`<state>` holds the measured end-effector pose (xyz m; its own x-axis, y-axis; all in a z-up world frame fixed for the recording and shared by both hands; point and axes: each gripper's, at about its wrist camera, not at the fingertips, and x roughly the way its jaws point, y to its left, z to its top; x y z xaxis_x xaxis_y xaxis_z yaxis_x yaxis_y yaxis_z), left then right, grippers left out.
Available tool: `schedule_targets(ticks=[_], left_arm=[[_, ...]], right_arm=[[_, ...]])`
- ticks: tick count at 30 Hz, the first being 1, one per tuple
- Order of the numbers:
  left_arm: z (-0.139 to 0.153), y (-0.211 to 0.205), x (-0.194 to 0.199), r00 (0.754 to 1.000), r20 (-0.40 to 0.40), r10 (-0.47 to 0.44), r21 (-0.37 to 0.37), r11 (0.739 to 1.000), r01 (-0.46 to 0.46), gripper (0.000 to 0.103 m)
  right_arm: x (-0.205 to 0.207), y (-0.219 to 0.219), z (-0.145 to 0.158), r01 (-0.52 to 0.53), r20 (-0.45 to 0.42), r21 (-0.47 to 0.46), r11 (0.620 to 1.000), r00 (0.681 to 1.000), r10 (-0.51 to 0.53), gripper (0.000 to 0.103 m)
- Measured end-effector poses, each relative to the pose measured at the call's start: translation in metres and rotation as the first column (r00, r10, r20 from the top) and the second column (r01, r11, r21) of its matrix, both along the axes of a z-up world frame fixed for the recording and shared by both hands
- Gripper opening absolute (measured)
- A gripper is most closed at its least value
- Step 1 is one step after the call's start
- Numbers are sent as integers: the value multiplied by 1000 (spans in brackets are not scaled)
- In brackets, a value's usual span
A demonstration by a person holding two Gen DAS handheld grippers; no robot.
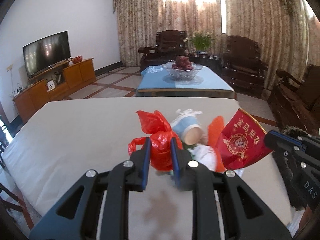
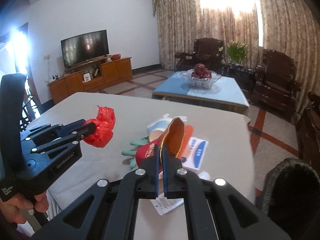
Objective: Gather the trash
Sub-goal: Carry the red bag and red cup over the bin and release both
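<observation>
My left gripper (image 1: pixel 160 141) is shut on a crumpled red plastic bag (image 1: pixel 160 152), held a little above the beige table (image 1: pixel 80 130). My right gripper (image 2: pixel 160 147) is shut on the gold-trimmed rim of a red paper bag (image 2: pixel 148 150), whose mouth gapes open and shows an orange inside. Between the two bags, a blue paper cup (image 1: pixel 187 128) lies tipped with other scraps. In the right wrist view the left gripper (image 2: pixel 93 127) and its red plastic bag (image 2: pixel 102 130) are on the left. The right gripper (image 1: pixel 269 140) enters the left wrist view from the right.
Green gloves (image 2: pixel 136 146), a white and blue packet (image 2: pixel 198 152) and a paper leaflet (image 2: pixel 166 206) lie on the table. Beyond its far edge stands a blue coffee table (image 2: pixel 230 92) with a glass fruit bowl (image 2: pixel 202 80). Dark wooden chairs (image 2: pixel 276 78) and a TV cabinet (image 2: pixel 90 78) line the room.
</observation>
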<state>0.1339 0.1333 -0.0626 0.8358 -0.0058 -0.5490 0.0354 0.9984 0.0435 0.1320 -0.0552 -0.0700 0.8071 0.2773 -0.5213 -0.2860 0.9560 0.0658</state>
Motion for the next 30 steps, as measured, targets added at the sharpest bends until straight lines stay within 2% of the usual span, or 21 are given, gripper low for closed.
schedule_targets(ticks=[7,15,24,30], left_arm=[[1,-42,-2,997,3,-81,-9,997,81,18],[-8,-113,-2,979,-2,-203,-25,979,203,18],[-24,-202,-1,936,-3,-353,-52,935,352,18],[-39,-260,-4,894,0,-448,-69,892,446,18]], right_arm=[[-16,-40,8,91,12,-18,996,996,-90,3],[-30,-105,4,241,-5,-47,969,970,-242,3],[-54,-190,-5,424,-18,-80,902,904,-426,3],[-67,-242,-15,512,-28,-88,854,856,-516,3]])
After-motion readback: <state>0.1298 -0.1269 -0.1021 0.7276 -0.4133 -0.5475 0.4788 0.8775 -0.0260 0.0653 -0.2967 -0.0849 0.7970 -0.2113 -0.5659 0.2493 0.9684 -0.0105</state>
